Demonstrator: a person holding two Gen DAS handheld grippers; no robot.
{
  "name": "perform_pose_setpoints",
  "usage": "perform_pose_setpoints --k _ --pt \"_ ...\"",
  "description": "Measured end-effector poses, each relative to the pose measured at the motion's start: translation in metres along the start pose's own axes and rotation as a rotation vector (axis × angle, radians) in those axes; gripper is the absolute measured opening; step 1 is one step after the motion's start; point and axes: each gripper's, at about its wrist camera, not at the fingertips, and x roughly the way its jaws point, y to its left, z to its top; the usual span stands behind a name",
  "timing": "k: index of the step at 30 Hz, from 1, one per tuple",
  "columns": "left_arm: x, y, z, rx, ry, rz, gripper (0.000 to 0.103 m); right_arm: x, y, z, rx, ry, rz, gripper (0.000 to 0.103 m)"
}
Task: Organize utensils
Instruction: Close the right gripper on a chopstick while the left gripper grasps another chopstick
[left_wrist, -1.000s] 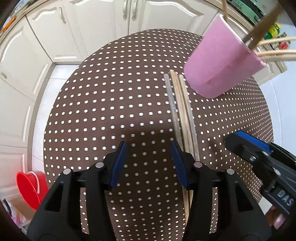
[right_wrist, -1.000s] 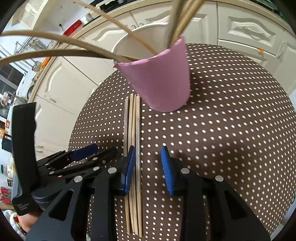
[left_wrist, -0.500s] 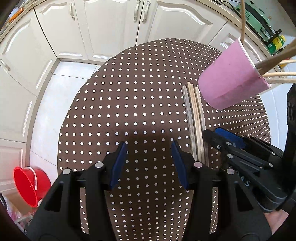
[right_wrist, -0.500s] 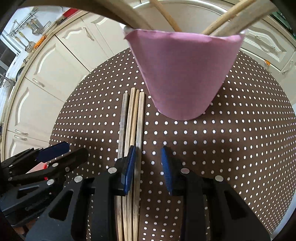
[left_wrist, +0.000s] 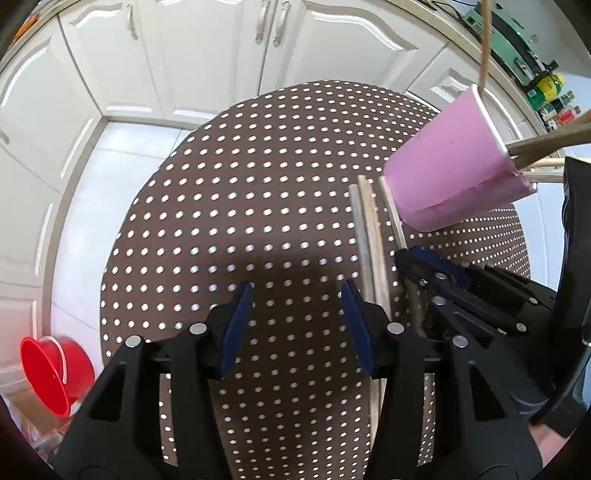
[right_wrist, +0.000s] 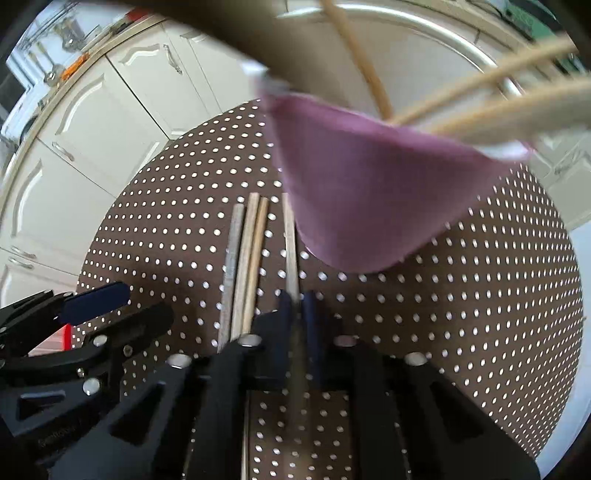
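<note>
One pale wooden chopstick (right_wrist: 290, 236) pinched between right gripper (right_wrist: 297, 306) pads, beside tall pink cup (right_wrist: 354, 192); three more flat on dotted brown table (right_wrist: 480, 314); left gripper (left_wrist: 295, 325) wide, idle; next: lift, tip upright, drop into cup

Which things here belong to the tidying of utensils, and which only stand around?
Belonging to the job:
- right claw, shut on one chopstick
- three loose chopsticks on the table
- pink cup with sticks inside
- left claw, open

Standing around:
- red bucket
- white cabinets
- dotted tablecloth
</note>
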Motion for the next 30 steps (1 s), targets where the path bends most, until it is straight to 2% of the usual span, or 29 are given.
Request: perform_pose_setpoints --k 7,13,22,30 --pt "0.015 -0.026 0.004 0.049 0.032 0.000 0.050 -0.010 -0.023 -0.025 0.075 0.053 0.088 0.005" --pt "0.029 -0.041 0.011 0.099 0.046 0.052 0.050 -0.015 -0.037 -0.044 0.122 0.074 0.116 0.005" --pt "0.039 -0.056 0.026 0.126 0.070 0.094 0.053 -0.016 -0.043 -0.027 0.122 0.071 0.108 0.008" --pt "0.038 -0.064 0.022 0.164 0.048 0.133 0.043 0.000 -0.030 -0.004 0.068 0.071 0.064 0.006"
